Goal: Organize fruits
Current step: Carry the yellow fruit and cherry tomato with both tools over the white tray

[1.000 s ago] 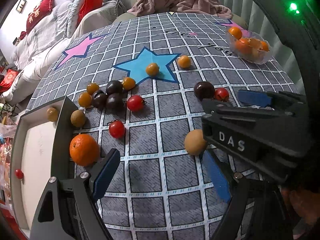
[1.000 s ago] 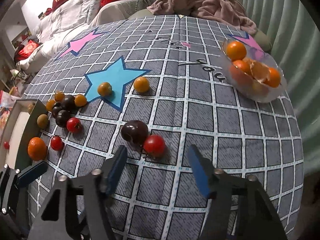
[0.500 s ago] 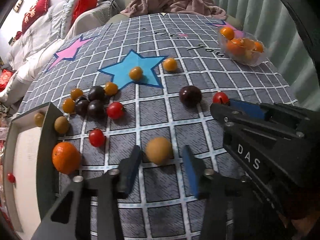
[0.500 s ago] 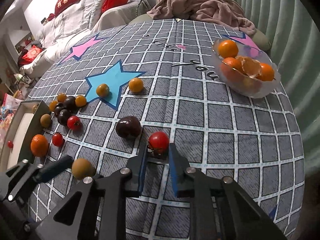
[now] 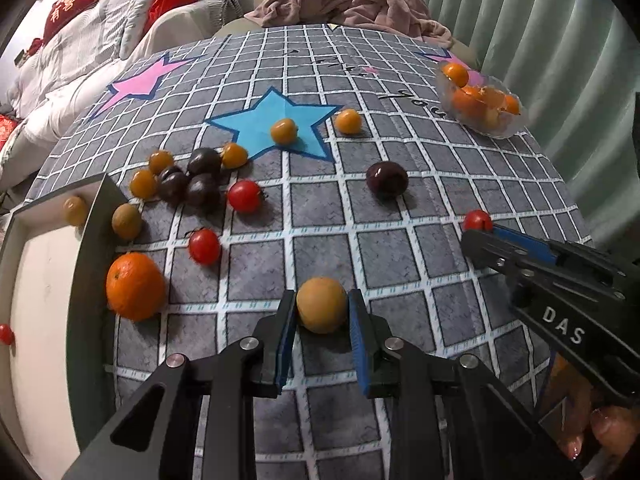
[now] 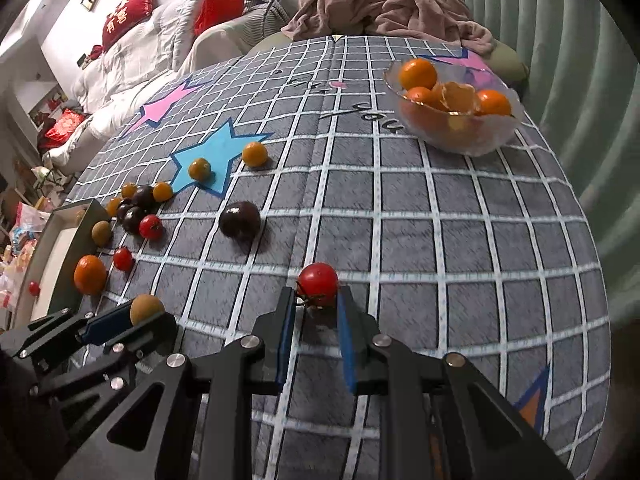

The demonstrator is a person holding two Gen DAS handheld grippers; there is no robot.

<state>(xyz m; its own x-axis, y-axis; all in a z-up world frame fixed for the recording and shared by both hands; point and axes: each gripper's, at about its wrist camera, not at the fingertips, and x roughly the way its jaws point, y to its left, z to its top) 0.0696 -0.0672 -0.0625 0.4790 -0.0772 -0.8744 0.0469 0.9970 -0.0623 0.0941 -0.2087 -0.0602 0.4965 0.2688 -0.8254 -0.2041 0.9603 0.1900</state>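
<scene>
We grip a round tan fruit [image 5: 321, 310] in our left gripper [image 5: 322, 312] and a red cherry tomato [image 6: 319, 283] in our right gripper [image 6: 317, 300]; most fruit lies loose beside the grey tray [image 5: 94, 216], unsorted.

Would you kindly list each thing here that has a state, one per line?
Left gripper: shut on the round tan fruit.
Right gripper: shut on the red cherry tomato.
Clear glass bowl: upright, holding oranges.
Grey-walled tray: nearly bare; one small red tomato and one tan fruit inside.
</scene>
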